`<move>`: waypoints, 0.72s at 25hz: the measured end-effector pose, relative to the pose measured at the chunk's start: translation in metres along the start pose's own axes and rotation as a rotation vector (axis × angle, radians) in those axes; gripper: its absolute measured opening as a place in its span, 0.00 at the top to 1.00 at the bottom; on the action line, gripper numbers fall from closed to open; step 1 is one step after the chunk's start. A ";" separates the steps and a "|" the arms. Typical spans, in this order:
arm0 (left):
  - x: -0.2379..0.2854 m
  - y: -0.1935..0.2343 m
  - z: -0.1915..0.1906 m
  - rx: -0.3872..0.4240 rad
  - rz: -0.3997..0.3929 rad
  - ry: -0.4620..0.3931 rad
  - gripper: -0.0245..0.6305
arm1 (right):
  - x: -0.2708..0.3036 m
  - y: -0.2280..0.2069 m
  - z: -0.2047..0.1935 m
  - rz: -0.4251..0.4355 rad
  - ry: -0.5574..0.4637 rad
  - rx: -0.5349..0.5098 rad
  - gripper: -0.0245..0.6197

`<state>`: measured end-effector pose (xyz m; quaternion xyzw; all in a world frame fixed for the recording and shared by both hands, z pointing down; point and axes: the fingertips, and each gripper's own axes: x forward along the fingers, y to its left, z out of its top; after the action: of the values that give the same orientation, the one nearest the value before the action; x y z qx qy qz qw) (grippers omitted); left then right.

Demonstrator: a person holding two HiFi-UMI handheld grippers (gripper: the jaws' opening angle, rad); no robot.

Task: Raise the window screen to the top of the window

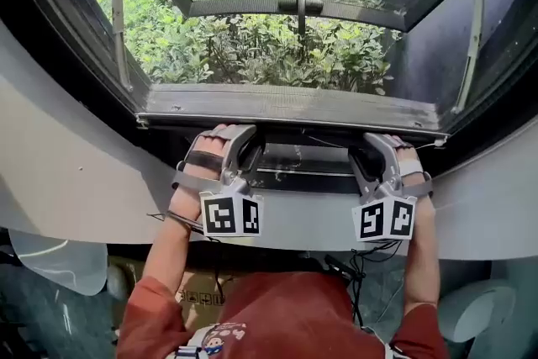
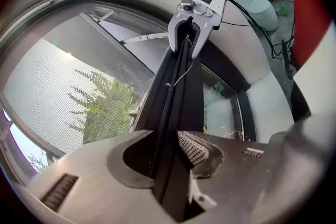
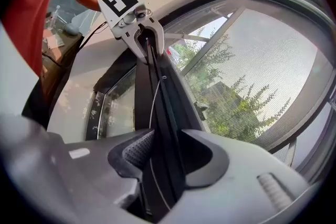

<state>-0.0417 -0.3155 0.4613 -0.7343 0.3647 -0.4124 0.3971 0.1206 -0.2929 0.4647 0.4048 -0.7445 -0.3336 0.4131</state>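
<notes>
The window screen's dark bottom bar runs across the window opening, with green shrubs showing beyond it. My left gripper clamps the bar's left part and my right gripper its right part. In the left gripper view the black bar passes between the jaws of the left gripper, with the ribbed pad against it; the right gripper grips farther along. The right gripper view mirrors this: the bar sits in the right gripper, and the mesh stretches to the right.
A curved white sill lies below the opening. An outward-swung glass sash with metal stays hangs beyond the screen. A cardboard box, cables and white seats are on the floor by the person's red sleeves.
</notes>
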 end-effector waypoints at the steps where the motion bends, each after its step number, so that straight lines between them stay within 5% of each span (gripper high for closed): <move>1: -0.002 0.002 0.002 0.000 0.006 -0.003 0.76 | -0.002 -0.002 0.002 -0.007 -0.006 0.001 0.71; 9: -0.008 0.017 0.006 0.022 0.053 -0.006 0.78 | -0.008 -0.023 0.009 -0.096 -0.019 -0.030 0.80; 18: -0.013 0.050 0.015 0.061 0.221 -0.013 0.87 | -0.014 -0.052 0.019 -0.245 -0.003 -0.110 0.88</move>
<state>-0.0437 -0.3214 0.4078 -0.6798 0.4281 -0.3722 0.4648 0.1253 -0.3011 0.4089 0.4689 -0.6707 -0.4223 0.3897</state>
